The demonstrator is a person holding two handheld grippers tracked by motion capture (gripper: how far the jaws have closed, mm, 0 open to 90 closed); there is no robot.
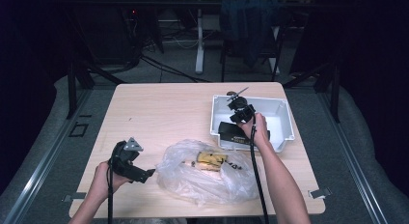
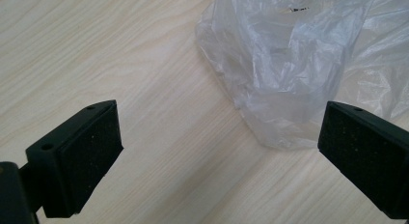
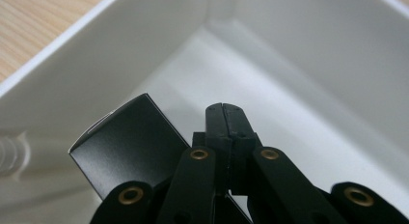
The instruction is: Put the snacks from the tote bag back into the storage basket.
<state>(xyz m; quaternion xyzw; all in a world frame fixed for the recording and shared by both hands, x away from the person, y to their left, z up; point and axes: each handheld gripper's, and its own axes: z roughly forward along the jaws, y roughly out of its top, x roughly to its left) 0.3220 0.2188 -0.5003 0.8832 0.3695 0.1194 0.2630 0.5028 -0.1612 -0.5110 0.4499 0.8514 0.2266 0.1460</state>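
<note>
Right gripper (image 3: 223, 113): jaws pressed flat together with nothing between them, poised inside the white bin (image 1: 284, 119) just beside a black box (image 3: 128, 142) — matte, sharp-cornered, lying at the bin's near-left corner. Left gripper (image 2: 217, 147): jaws spread wide and empty, hovering over bare wooden table (image 1: 154, 113) just left of a crumpled clear plastic bag (image 1: 207, 173). Inside the bag — a yellow-and-black packet (image 1: 211, 160), seen through the film. Bag lying in front of the bin, near the table's front edge.
</note>
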